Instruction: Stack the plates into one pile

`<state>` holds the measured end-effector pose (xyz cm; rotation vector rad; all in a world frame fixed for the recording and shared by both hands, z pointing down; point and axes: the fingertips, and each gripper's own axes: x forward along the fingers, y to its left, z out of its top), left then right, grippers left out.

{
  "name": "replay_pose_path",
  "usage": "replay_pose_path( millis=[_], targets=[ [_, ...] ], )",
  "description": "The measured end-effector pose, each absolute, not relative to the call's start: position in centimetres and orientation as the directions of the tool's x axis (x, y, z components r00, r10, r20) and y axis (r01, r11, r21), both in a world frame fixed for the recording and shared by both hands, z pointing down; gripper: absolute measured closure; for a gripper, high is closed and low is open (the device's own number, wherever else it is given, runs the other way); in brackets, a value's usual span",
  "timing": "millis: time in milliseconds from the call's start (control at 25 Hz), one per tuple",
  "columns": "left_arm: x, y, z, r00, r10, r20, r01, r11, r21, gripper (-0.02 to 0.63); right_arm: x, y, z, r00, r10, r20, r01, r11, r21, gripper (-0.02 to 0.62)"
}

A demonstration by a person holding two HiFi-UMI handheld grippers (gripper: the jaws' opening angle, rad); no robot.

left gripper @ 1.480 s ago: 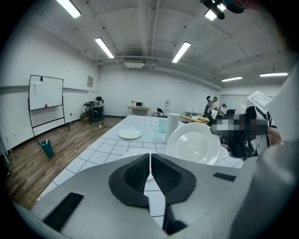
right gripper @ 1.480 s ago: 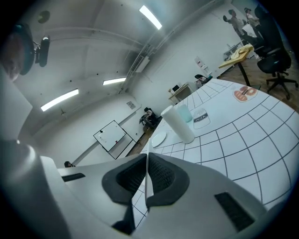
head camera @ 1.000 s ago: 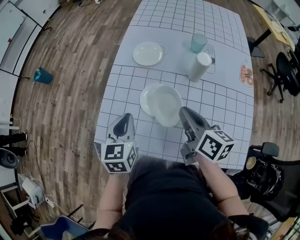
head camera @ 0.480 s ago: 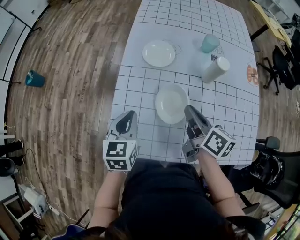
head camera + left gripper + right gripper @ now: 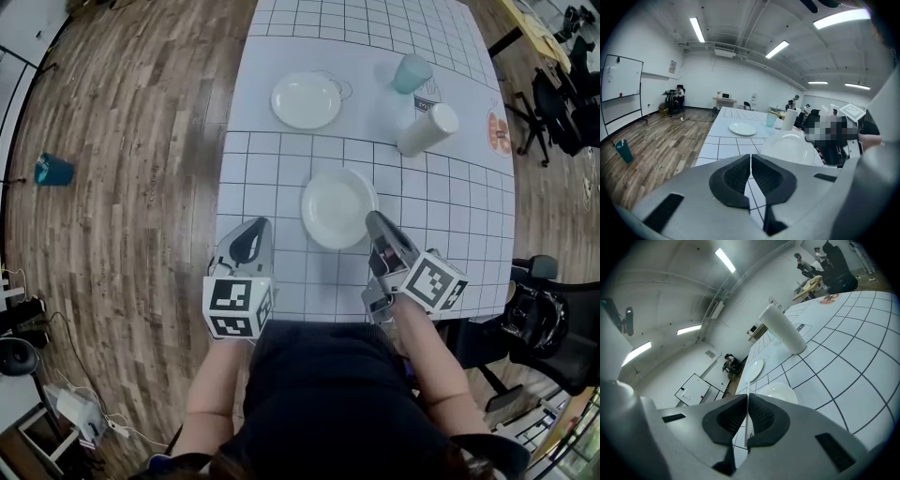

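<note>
- Two white plates lie apart on the gridded counter (image 5: 450, 216): the near plate (image 5: 337, 208) at frame centre, the far plate (image 5: 306, 100) towards the upper middle.
- The right gripper (image 5: 374, 221) sits just beside the near plate's lower right rim, fingers pressed together on nothing.
- The left gripper (image 5: 249, 234) sits lower left of that plate, fingers likewise closed and empty.
- A teal cup (image 5: 411, 73) and a white cup (image 5: 427, 129) stand at upper right.
</note>
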<state>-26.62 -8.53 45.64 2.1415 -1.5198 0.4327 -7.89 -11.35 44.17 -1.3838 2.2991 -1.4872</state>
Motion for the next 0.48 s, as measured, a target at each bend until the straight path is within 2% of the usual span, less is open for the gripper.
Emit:
replay_pose_path(
  millis=[480],
  targets=[
    [-24.7, -9.6, 46.5, 0.313, -0.778, 0.544, -0.949, -0.244, 0.198, 0.577, -5.1, -12.5, 47.4, -0.579, -0.678, 0.453, -0.672, 0.083, -0.736, 0.563]
  ],
)
